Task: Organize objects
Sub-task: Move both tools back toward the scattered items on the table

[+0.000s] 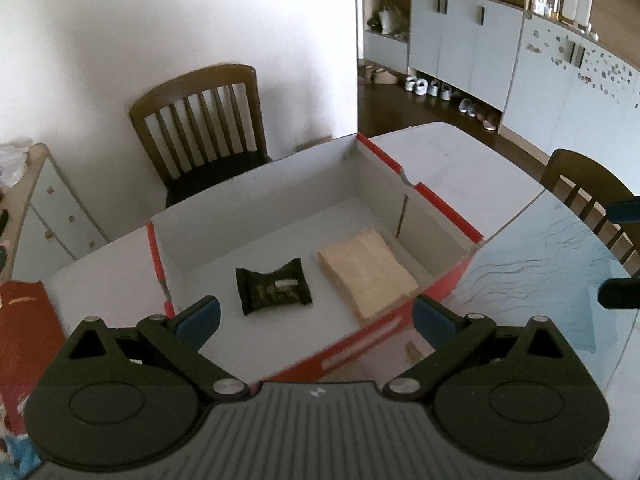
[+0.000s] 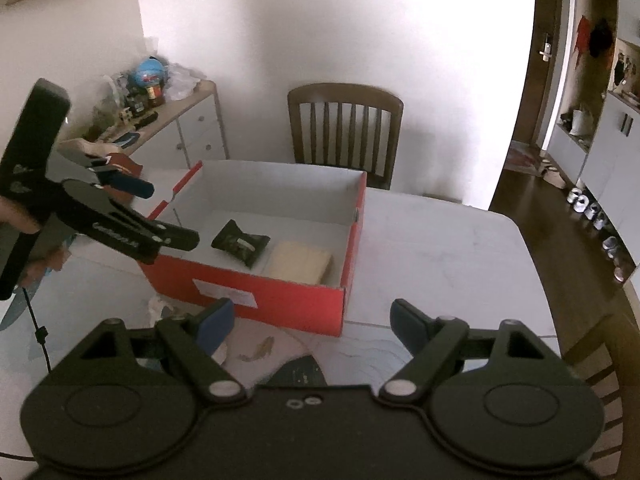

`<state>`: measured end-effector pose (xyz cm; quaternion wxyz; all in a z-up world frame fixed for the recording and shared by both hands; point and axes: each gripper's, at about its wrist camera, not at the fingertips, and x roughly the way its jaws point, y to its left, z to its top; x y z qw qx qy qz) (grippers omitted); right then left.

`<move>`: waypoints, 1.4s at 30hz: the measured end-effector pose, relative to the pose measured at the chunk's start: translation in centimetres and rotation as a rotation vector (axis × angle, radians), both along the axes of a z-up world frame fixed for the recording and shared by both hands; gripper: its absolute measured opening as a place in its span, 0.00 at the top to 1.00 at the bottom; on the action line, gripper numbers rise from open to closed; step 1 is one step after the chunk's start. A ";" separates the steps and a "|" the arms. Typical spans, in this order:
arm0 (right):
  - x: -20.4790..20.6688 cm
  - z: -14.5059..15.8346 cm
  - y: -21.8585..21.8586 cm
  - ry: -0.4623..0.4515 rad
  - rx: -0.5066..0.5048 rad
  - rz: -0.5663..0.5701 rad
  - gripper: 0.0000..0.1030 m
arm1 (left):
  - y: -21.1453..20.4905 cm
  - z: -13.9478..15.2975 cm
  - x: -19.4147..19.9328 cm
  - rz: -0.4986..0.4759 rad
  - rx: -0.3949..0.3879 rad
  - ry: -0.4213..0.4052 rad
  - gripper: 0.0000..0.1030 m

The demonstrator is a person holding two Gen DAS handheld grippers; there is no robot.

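I have the left gripper (image 1: 316,320) hovering over the near wall of the red box (image 1: 360,344), its blue-padded fingers (image 1: 200,318) spread wide with nothing between them. Just past the fingertips, on the box's white floor, lies the dark snack packet (image 1: 273,286), close to the near wall and roughly centred between my fingers. Beside it, toward the box's right wall, rests the tan flat block (image 1: 370,270); the two are near each other but apart.

My right gripper (image 2: 312,322) hangs lower, outside the box, facing its red near wall (image 2: 280,300), fingers likewise apart and empty. That wall stands between these fingers and both items. From here the left gripper (image 2: 170,212) reaches over the box's left corner. Crumpled scraps (image 2: 256,350) lie on the table (image 2: 440,248) just before the box. A wooden chair (image 2: 344,128) stands at the table's far edge.
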<state>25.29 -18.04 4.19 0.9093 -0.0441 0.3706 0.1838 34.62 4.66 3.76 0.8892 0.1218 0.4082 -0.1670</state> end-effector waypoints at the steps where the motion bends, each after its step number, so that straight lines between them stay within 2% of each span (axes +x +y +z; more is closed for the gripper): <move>1: -0.4 0.0 -0.3 -0.002 0.001 0.003 0.17 | -0.2 0.2 -0.7 0.010 0.006 -0.007 0.00; 8: -2.0 -0.5 -1.8 -0.011 0.015 0.005 0.17 | -0.4 0.7 -4.8 0.079 -0.004 -0.025 0.00; 18: -5.1 -1.6 -2.9 -0.045 -0.011 0.005 0.16 | 0.0 -0.1 -11.0 0.162 -0.031 -0.060 0.00; 23: -6.6 -2.3 -3.0 -0.071 -0.040 0.016 0.14 | 0.3 -1.0 -14.0 0.203 -0.017 -0.078 0.00; 28: -7.7 -3.4 -3.5 -0.077 -0.049 -0.003 0.10 | 0.5 -2.6 -16.5 0.238 -0.012 -0.085 0.00; 42: -9.2 -9.4 -3.8 -0.019 -0.053 -0.033 0.04 | 1.6 -9.6 -20.3 0.355 -0.003 0.006 0.00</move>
